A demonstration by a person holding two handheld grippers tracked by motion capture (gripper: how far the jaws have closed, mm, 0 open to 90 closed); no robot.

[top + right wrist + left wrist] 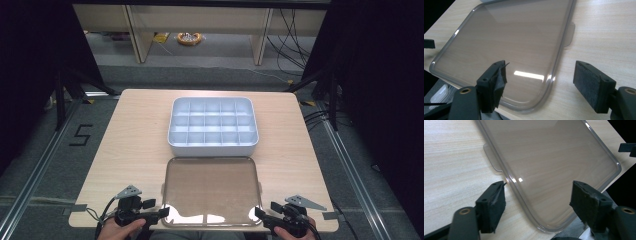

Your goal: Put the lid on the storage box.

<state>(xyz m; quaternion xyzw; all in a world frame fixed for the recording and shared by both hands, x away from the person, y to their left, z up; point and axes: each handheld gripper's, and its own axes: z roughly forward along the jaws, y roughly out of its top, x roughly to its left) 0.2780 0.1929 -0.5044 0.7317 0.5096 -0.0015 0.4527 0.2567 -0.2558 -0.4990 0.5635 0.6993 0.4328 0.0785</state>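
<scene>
A clear lid (211, 190) lies flat on the desk (130, 145) toward 6 o'clock, its near edge at or slightly past the desk's front rim. The white divided box (213, 125) it seems to belong to sits just beyond it toward 12 o'clock, uncovered and apparently empty.

The likeliest trouble is a slip. The lid is thin, smooth and glossy, and a grip on only a near corner could let it pivot or slide off the front edge. If one side rose before the other, it could twist or swing into the box.

The left hand-held gripper (150, 210) at 7 o'clock is wide open, its jaws straddling the lid's near left corner (544, 227) without clamping it. The right hand-held gripper (270, 212) at 5 o'clock is equally wide open around the near right corner (536, 105), holding nothing.
</scene>
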